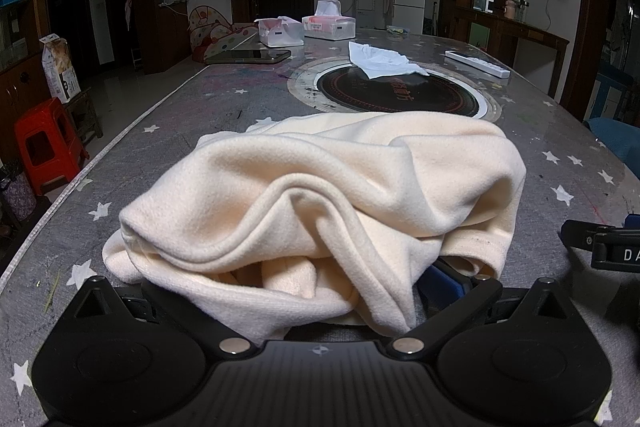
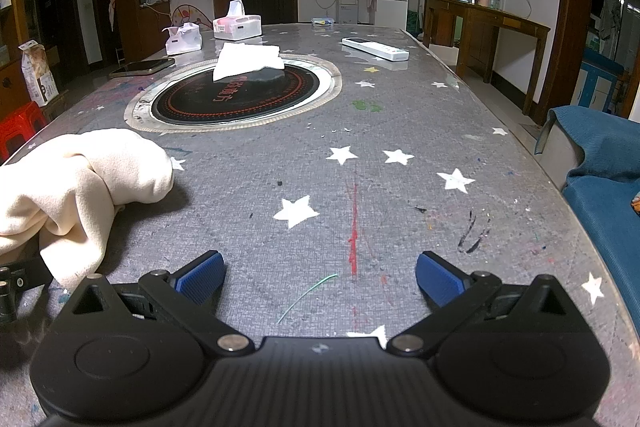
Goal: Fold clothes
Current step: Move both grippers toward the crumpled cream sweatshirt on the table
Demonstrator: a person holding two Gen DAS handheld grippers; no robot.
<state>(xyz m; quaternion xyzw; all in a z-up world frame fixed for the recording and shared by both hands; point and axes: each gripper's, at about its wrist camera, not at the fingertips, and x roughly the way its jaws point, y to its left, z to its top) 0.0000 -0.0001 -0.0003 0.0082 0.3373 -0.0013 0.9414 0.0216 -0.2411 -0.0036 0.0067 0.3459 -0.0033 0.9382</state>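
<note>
A cream fleece garment (image 1: 320,203) lies bunched in a heap on the grey star-patterned table (image 1: 160,131). My left gripper (image 1: 320,291) is right at its near edge, jaws spread wide, with the cloth draped over and between the fingers; only the right blue pad (image 1: 440,283) shows. In the right wrist view the garment (image 2: 80,179) lies at the left. My right gripper (image 2: 320,275) is open and empty over bare table to the right of the garment, its blue pads (image 2: 200,277) far apart. Part of the right gripper shows in the left wrist view (image 1: 600,247).
A round black hotplate (image 2: 236,99) is set in the table's middle, with a white tissue (image 2: 248,61) on it. Tissue boxes (image 2: 238,27), a phone (image 2: 142,67) and a white remote (image 2: 376,49) lie beyond. A blue-covered seat (image 2: 600,171) stands off the right edge, a red stool (image 1: 46,143) off the left.
</note>
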